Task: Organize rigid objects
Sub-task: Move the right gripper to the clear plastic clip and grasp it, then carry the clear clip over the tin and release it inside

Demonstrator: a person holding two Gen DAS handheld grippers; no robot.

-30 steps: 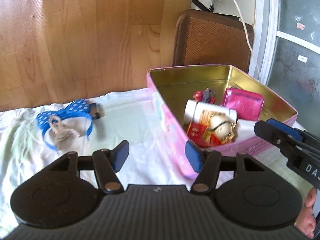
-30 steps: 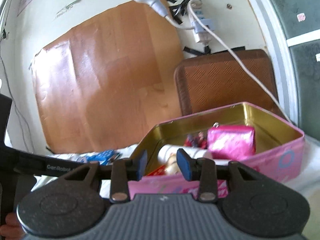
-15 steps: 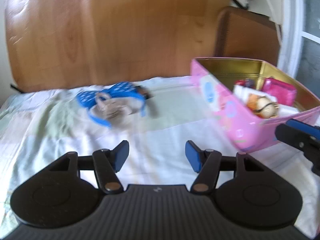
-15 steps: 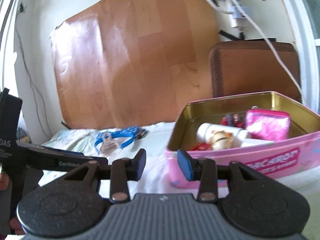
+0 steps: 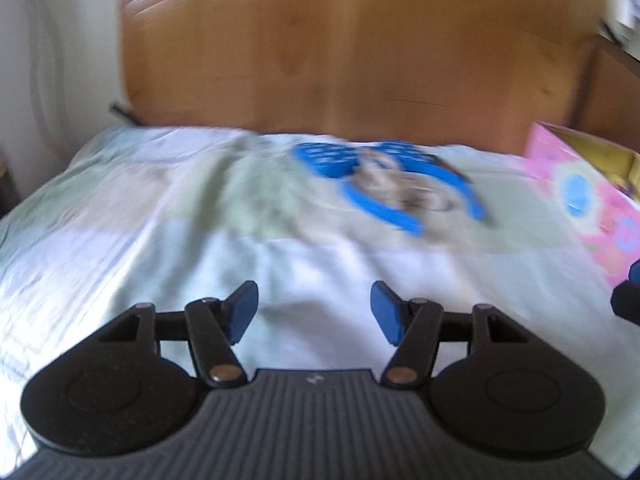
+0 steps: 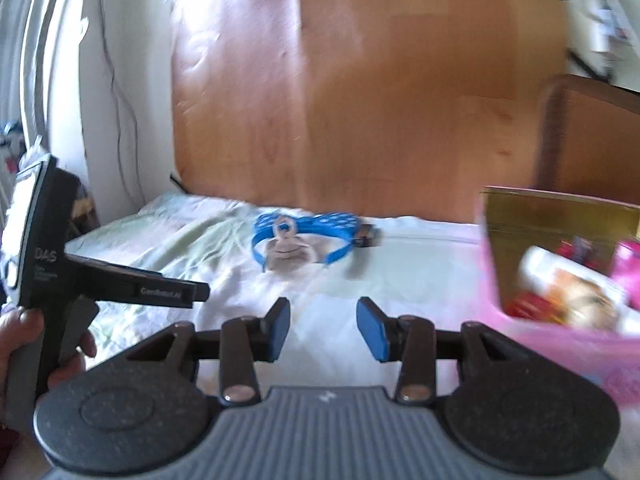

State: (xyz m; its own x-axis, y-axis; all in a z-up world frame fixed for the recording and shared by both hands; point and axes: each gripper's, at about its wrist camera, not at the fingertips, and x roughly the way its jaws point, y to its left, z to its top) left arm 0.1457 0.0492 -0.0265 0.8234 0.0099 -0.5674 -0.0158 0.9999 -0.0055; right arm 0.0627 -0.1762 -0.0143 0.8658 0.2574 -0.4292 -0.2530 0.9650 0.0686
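- We take the pink tin (image 6: 552,332) as our landmark; it sits open at the right edge of the pale cloth (image 5: 168,240), with a white bottle (image 6: 568,284) and a pink pouch (image 6: 626,276) inside it.
- We see the blue polka-dot headband (image 5: 384,184) lying on the cloth well to the left of the tin, with a small beige trinket (image 6: 286,250) resting inside its loop.
- Our left gripper (image 5: 314,316) hovers above the cloth, left of the tin and on the near side of the headband, its jaws apart with nothing between them.
- Our right gripper (image 6: 322,328) is just left of the tin's near corner, jaws apart and empty.
- A hand (image 6: 18,344) holds the left gripper's handle, far left of the tin.
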